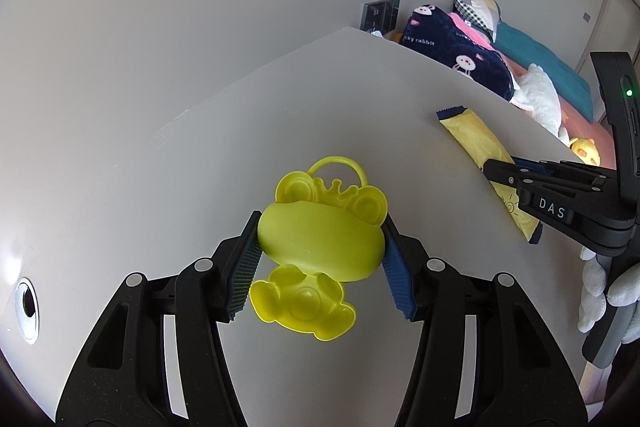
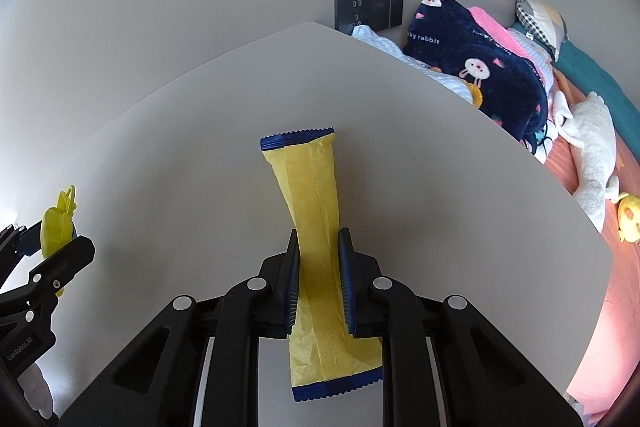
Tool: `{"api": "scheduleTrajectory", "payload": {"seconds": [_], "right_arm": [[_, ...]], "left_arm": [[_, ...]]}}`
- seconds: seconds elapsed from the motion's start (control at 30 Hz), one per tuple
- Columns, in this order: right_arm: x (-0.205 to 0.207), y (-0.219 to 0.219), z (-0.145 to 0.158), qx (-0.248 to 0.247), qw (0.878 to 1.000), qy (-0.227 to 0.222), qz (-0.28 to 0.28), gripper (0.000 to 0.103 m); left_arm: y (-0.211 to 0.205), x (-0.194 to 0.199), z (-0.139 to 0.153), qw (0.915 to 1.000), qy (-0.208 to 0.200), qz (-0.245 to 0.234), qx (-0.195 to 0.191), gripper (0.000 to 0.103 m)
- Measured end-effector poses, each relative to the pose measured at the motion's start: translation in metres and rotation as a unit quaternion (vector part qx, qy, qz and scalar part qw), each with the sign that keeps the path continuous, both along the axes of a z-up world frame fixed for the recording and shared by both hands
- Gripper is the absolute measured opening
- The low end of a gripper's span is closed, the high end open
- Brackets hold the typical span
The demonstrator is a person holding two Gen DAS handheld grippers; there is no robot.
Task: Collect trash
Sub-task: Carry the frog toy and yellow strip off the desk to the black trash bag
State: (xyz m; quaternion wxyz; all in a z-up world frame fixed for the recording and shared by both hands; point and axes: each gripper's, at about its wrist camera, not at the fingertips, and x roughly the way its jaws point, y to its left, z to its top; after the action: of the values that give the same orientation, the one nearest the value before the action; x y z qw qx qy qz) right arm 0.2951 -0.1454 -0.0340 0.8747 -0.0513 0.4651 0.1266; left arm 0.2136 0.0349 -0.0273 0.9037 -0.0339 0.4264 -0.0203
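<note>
Black arms of the left tongs (image 1: 320,259) fill the bottom of their own view, and their blue ribbed pads pinch a lime-green frog-shaped plastic toy (image 1: 320,239) by both sides of its rounded body; its loop handle points away and its feet hang toward the camera, above the pale grey surface (image 1: 160,207). From the right wrist the same toy shows only edge-on at the far left, a thin yellow sliver behind the other tongs' arm, so its shape cannot be read there. That view gives instead the right tongs (image 2: 319,279) pressed together on a long yellow wrapper (image 2: 312,195) with dark blue crimped ends, gripped low along its length, the far end lying out over the surface and the near end drooping below the pads. In the left view this wrapper lies slantwise near the surface's far edge, its middle covered by the right tongs, which come in from the right with a white-gloved hand (image 1: 600,291) cut off at the frame's edge. Beyond the surface is a bed (image 2: 592,79) heaped with a navy rabbit-print blanket (image 2: 480,67) and a white plush toy (image 2: 588,147). A dark wall panel (image 2: 368,7) sits behind, its details too small to make out.
</note>
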Motion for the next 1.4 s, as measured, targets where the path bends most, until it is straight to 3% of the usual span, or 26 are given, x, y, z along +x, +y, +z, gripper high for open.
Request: {"api": "scheduleTrajectory", "payload": {"seconds": [0.83,1.4], "right_arm": [[-0.106,-0.064,0.064,0.025,0.998,-0.042,-0.030,0.019],[-0.151,-0.107,0.087,0.022,0.996,-0.064,-0.055,0.019]], "left_arm": [[-0.062,-0.079,0.043,0.9985,-0.028,-0.046,0.003,0.055],[-0.105,-0.100,0.063,0.9959,-0.041,-0.081,0.004,0.055]]}}
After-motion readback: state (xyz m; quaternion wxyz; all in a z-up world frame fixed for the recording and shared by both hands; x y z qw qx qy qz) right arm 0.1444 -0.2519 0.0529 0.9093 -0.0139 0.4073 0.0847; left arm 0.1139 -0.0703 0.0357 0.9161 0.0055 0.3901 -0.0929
